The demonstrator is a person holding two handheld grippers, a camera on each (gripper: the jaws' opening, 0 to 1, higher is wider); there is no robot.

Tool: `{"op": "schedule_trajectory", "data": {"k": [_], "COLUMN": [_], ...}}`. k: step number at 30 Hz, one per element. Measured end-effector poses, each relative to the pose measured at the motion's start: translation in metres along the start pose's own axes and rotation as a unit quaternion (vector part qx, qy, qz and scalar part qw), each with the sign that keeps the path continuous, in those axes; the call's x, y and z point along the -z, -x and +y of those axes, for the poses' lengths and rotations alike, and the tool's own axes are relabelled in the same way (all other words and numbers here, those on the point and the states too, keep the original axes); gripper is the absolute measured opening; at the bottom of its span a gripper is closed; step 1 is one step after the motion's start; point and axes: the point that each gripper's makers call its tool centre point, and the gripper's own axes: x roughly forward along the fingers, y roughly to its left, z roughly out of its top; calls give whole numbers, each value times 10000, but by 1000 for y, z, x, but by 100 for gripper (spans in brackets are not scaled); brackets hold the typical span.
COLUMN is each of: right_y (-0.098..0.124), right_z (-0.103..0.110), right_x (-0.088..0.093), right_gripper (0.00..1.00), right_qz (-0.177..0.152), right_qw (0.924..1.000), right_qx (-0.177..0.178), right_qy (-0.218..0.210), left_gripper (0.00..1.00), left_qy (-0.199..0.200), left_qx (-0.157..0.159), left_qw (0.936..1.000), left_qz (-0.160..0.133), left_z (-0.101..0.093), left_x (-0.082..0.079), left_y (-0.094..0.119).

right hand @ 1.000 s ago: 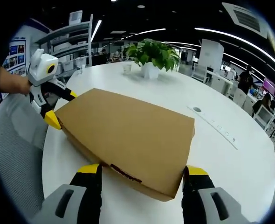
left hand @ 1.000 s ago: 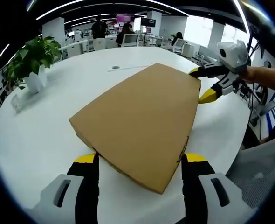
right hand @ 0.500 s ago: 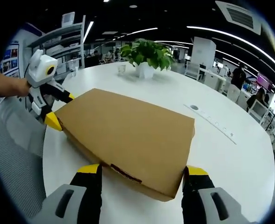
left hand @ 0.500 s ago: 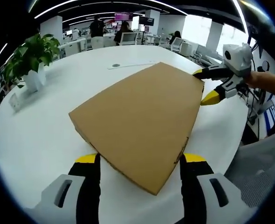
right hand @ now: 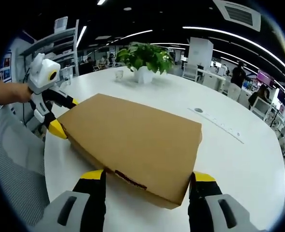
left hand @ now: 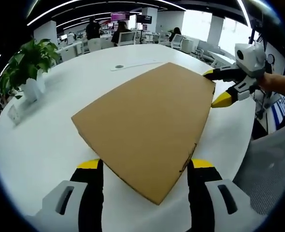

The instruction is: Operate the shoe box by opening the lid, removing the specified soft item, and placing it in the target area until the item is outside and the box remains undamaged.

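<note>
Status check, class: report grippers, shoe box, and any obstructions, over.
Left gripper open, jaws astride one box corner. Right gripper open, astride the opposite corner. Shoe box closed, flat on white table. Potted plant well clear.

The round white surface [left hand: 50, 140] stood in an open-plan office under a dark ceiling crossed by long strip lights [right hand: 220, 34]. A leafy green plant in a white pot [right hand: 143, 60] sat on it, near a small round grommet [left hand: 119, 66]. Beyond were desks with monitors [left hand: 128, 37], white pillars [right hand: 199, 50], bright windows [left hand: 195, 24], metal shelving [right hand: 60, 48] and a grey mesh chair [right hand: 12, 159].
</note>
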Motion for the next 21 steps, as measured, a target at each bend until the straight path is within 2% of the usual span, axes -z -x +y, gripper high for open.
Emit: {"op": "schedule_trajectory", "data": {"k": [11, 17, 21], "right_y": [1, 1, 1], "right_z": [11, 17, 25], "right_x": [-3, -3, -2], "right_gripper": [66, 63, 63], "right_qz": [-118, -124, -81], "right_qw": [9994, 9992, 9997], "right_qx": [136, 180, 154], "right_qy": [-292, -329, -181], "left_gripper": [72, 73, 73], "left_qy": [-275, -447, -570], "left_qx": [208, 289, 354], "left_qw": [9992, 9981, 9969], "left_qz": [188, 311, 400], "left_z": [14, 22, 28], "left_x": [0, 1, 1], "left_y": [1, 1, 2]}}
